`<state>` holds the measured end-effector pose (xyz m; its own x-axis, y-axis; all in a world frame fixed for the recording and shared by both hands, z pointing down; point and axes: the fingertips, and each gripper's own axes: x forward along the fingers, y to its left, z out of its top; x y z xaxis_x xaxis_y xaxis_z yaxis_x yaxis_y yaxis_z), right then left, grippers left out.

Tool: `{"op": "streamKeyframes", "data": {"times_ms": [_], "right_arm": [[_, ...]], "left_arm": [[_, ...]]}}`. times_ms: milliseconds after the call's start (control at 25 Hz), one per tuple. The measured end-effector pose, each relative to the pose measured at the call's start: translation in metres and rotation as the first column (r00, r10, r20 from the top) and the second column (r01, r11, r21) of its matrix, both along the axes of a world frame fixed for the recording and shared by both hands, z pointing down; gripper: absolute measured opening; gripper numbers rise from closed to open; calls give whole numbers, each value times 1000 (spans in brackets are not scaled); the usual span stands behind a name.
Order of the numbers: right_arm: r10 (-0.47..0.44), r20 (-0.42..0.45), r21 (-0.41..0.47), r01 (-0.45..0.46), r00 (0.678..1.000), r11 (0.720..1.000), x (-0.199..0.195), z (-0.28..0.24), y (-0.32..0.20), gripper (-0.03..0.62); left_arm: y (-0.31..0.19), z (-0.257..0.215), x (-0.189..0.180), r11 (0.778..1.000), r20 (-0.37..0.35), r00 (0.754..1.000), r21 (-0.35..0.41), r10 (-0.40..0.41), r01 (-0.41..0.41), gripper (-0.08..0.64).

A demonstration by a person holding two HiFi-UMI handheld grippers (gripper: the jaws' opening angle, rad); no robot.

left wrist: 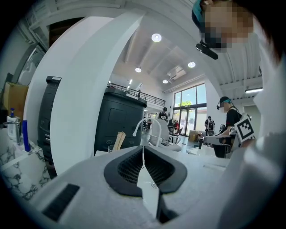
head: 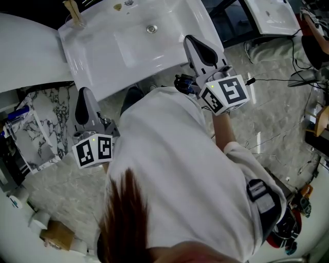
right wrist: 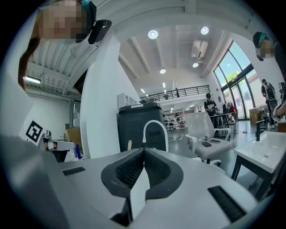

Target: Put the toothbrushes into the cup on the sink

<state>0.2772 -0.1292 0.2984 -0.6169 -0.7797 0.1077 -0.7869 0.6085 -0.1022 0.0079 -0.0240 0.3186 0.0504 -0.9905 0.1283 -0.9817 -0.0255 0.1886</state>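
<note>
White shirt fabric of the person fills the near field of the head view, and a two-jaw tool extends forward from each side of it. The left hand-held gripper is held low, short of the near edge of the sink. Its own view shows the jaws pressed together with nothing between them. The right hand-held gripper is further forward, at the near right edge of the sink. Its jaws are likewise closed and empty.

Beyond both lies the white basin with its drain, and a curved faucet rises at the back. The cup stands at the far left corner of the sink. Wooden-handled toothbrushes stand in it, their long axes roughly upright and leaning slightly. Both are also visible from the left tool.

Key relation: the cup lies almost straight ahead of the left tool, but well to the left of and beyond the right one, so the left hand appears better aligned with it. No toothbrush can be made out lying loose on the sink, which suggests the placing is either complete or not under way.
</note>
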Motion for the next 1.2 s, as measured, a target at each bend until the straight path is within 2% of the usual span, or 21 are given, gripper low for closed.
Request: {"op": "streamKeyframes", "data": {"times_ms": [640,1200], "right_arm": [[28,36,-5,-28,999,1000,18,4,8,14],[13,16,4,-13,1000,1000,15,3,10,14]], "left_arm": [[6,-7,11,1000,20,1000,20,-1,1,23],[11,-5,6,1000,15,1000,19,-23,23,23]]}}
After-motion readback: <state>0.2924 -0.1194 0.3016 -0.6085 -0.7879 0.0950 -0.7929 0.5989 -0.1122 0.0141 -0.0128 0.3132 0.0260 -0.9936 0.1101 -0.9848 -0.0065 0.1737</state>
